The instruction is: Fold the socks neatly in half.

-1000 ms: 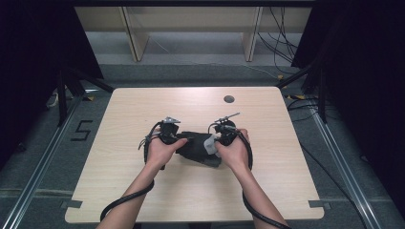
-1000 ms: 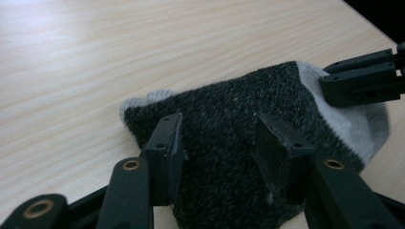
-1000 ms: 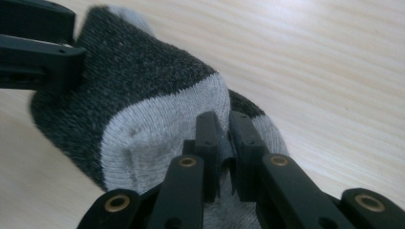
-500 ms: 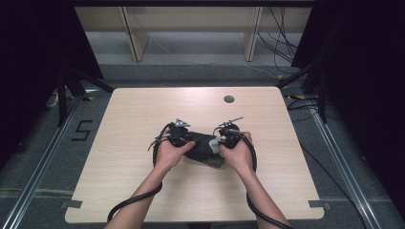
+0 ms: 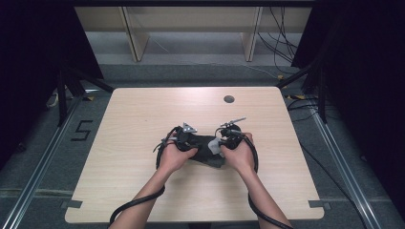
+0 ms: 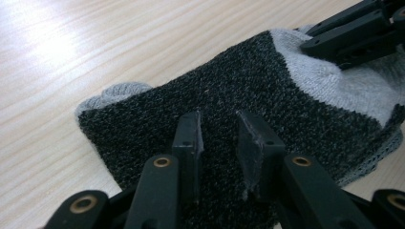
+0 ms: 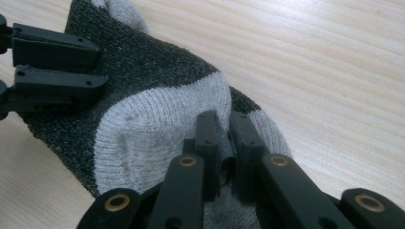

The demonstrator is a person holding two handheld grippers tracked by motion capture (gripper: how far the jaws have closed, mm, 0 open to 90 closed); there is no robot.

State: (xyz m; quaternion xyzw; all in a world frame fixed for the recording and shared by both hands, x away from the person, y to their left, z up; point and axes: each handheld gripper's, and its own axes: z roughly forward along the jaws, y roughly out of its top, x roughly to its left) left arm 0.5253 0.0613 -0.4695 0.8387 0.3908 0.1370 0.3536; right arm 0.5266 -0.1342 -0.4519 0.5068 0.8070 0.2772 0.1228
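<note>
A dark grey knit sock [image 5: 208, 153] with light grey patches lies on the wooden table [image 5: 143, 114] between the person's two hands. My left gripper [image 6: 219, 119] rests its tips on the dark knit [image 6: 229, 76]. Its jaws have just been closing and still stand a little apart, with flat fabric between them. My right gripper [image 7: 222, 119] is shut on a fold of the light grey part [image 7: 153, 119]. Each gripper shows in the other's view, the right gripper [image 6: 351, 36] at the top right and the left gripper [image 7: 102, 67] at the upper left.
A round cable hole [image 5: 229, 99] sits in the table top towards the far right. Cables [image 5: 138, 205] trail from both grippers off the near edge. Dark curtains, metal floor rails and wooden frame legs surround the table.
Both hands have drawn closer together over the sock, the left one shifting right towards the other. The left gripper now sits on the sock's dark part.
</note>
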